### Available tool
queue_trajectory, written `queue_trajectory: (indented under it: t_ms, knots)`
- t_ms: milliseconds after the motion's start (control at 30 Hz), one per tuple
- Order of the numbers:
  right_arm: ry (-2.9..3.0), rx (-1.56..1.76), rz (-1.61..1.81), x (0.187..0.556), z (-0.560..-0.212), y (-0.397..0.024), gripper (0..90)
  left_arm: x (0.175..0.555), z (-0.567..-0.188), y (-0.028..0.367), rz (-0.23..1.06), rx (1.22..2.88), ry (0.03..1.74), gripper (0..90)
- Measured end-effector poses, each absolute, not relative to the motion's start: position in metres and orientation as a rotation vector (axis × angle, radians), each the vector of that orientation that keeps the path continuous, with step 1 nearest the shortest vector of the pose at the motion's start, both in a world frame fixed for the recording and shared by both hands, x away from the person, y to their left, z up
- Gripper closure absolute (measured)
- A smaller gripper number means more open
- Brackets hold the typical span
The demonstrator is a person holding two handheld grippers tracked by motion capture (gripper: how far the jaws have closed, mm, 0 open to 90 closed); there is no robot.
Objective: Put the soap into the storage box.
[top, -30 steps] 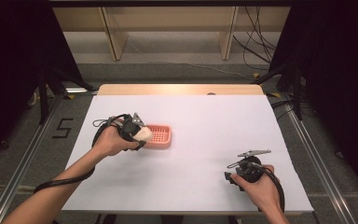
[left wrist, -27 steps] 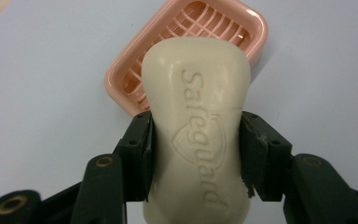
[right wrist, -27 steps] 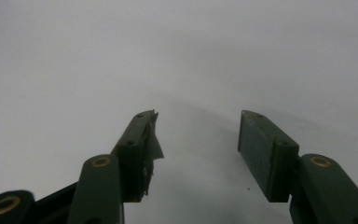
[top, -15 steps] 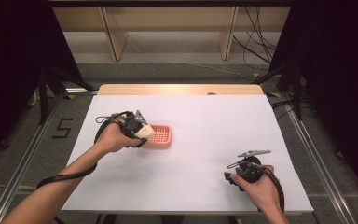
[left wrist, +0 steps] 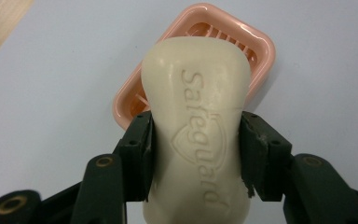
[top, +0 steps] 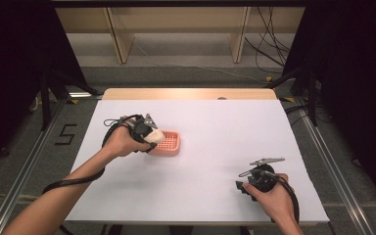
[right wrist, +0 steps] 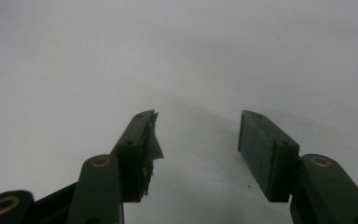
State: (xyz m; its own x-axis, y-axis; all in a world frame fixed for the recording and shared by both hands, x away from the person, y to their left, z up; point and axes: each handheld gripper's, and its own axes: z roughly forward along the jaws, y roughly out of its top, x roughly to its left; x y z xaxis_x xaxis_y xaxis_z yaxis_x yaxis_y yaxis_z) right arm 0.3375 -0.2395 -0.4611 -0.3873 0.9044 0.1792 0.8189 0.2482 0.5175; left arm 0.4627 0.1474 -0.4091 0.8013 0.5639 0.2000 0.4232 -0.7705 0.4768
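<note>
Soap bar gripped above the pink dish

The cream soap bar [left wrist: 196, 135] is clamped between the left gripper's [left wrist: 196, 154] fingers and held over the near end of the pink soap dish [left wrist: 256, 51] on the white counter [top: 215, 127], the forearm stretched forward. The right gripper's [right wrist: 196, 154] fingers are spread apart, nothing between them, the hand rested near the counter's front edge.

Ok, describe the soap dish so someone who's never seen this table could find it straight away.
Start at the white table and look to its left half, just ahead of the left tongs. There sits the soap dish, a small pink rounded-rectangle tray with a slotted floor. It is the table's sole coloured thing, and the cream soap bar is held over it.
</note>
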Motion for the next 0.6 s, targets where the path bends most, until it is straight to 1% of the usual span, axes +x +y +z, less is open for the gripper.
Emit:
queue_trajectory:
  t_ms: [200, 500, 600]
  knots:
    - [2.367, 1.648, 0.861, 0.3372, -0.4608, -0.2391, 46.9, 0.4646, -0.4099, 0.1475, 0.467, 2.58, 0.742, 49.1]
    - [2.342, 1.608, 0.816, 0.3387, -0.4617, -0.2416, 46.9, 0.4667, -0.4107, 0.147, 0.476, 2.571, 0.747, 49.1]
    - [2.329, 1.603, 0.794, 0.3383, -0.4615, -0.2414, 46.9, 0.4686, -0.4108, 0.1466, 0.483, 2.579, 0.724, 49.1]
